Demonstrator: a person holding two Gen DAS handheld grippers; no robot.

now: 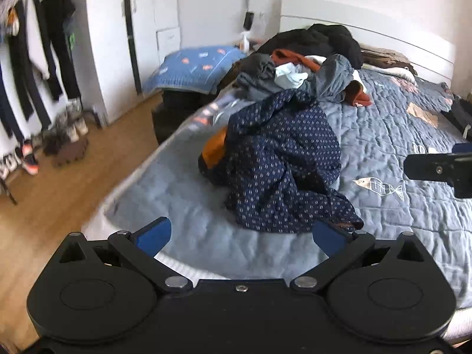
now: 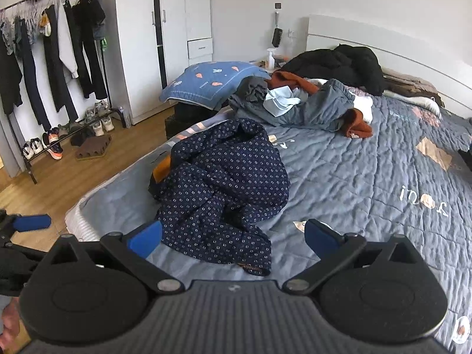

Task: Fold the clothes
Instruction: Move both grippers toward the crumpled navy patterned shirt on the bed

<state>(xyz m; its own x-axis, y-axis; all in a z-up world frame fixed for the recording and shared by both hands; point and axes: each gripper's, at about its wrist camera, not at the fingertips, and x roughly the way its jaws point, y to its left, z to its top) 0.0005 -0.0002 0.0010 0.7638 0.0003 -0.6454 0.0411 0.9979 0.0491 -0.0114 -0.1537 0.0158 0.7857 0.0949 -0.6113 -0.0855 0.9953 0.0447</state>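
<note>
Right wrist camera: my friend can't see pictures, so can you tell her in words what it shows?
A crumpled navy dotted garment lies on a grey-blue quilted bed, just ahead of the open right claw with its blue fingertips. A heap of more clothes sits farther up the bed, and a clothes rack and white wardrobe stand on the left.

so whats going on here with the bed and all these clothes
A person holds two grippers over a bed, about to fold laundry. The left gripper and right gripper are both open and empty, aimed at a crumpled navy patterned garment. A pile of unfolded clothes waits behind it.
</note>
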